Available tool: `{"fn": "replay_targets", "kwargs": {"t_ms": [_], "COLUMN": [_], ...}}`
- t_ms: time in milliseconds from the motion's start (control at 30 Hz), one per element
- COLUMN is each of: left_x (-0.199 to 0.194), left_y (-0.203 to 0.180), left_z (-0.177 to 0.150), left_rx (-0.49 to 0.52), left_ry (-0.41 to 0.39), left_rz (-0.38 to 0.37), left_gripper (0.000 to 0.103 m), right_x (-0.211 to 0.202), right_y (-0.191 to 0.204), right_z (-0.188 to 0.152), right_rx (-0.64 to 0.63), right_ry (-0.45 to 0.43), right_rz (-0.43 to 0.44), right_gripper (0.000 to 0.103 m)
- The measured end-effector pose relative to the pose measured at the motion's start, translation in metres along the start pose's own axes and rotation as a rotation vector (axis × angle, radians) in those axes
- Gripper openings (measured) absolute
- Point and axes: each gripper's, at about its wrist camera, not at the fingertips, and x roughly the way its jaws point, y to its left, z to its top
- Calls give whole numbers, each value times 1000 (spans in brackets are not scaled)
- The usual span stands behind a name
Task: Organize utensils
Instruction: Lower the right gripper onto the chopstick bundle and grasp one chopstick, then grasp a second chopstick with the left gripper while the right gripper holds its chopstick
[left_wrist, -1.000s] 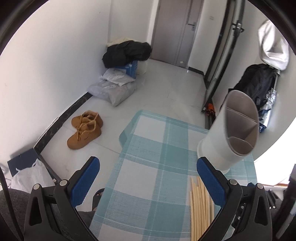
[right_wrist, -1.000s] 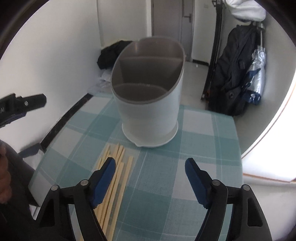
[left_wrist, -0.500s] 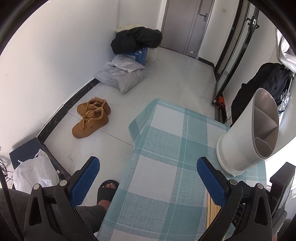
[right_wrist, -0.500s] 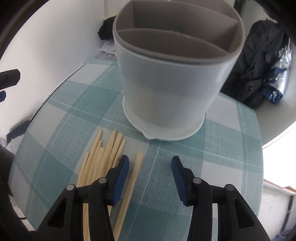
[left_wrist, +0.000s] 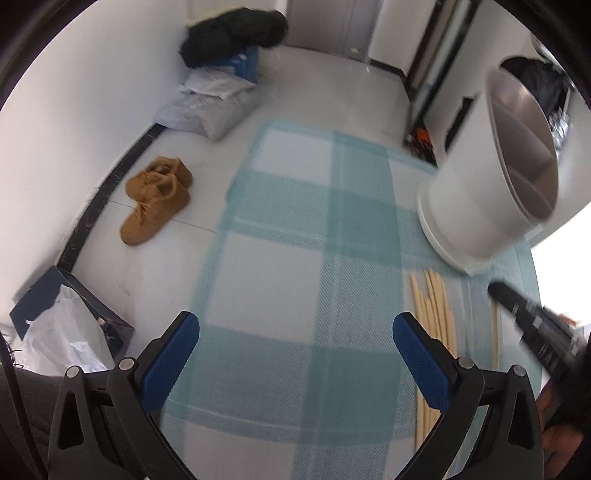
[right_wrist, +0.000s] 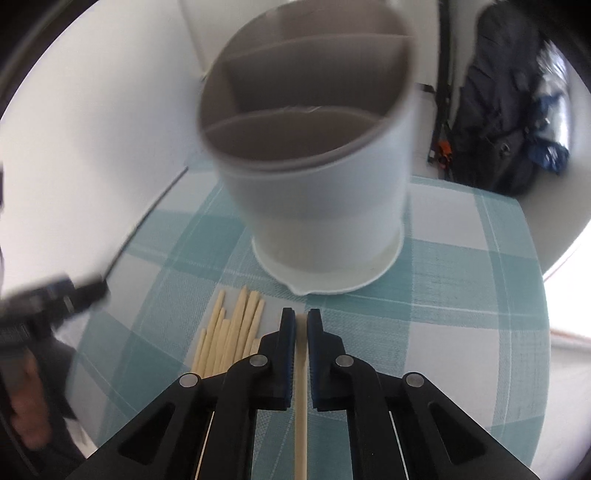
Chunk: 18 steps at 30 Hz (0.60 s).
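You are at a small table covered with a teal and white checked cloth (right_wrist: 461, 288), in a bright room with white walls and a pale tiled floor.

Your right gripper (right_wrist: 301, 321) points down at the cloth with its blue-padded jaws drawn almost together around a single pale wooden chopstick (right_wrist: 300, 406), which runs back between the two arms of the tool. The stick lies flat on the cloth, set slightly apart from the others. Just to its left lies a loose bundle of chopsticks (right_wrist: 232, 332), side by side, tips pointing toward the holder.

Your left gripper (left_wrist: 295, 354) hangs over a bare part of the cloth with its jaws spread wide and nothing between them; the bundle sits just beside its right-hand pad.

Just beyond the stick tips stands a white utensil holder (right_wrist: 314, 192) with a grey divided insert. All the compartments that show look empty.

Judging from this, the sorting has barely begun: one chopstick is pinched but not yet lifted, and every stick has still to go into the holder.

Farther off, tan boots (left_wrist: 155, 199) sit on the floor and a dark backpack (right_wrist: 502, 122) rests by the wall.
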Motion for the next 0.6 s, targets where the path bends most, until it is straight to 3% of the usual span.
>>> {"fn": "replay_targets", "kwargs": {"t_ms": [133, 333, 600], "left_x": [7, 8, 12], "left_y": [-19, -44, -37], "left_z": [-14, -26, -33], "left_rx": [55, 133, 108], "left_ry": [79, 104, 132], "left_rz": [-35, -7, 68], "left_gripper": [102, 102, 102], "right_x": [-24, -58, -81], "right_y": [-32, -78, -89], "right_z": [1, 1, -1], "right_rx": [164, 363, 400], "right_ry": [-75, -178, -251], "right_rz": [75, 173, 178], "right_gripper": [6, 6, 6]}}
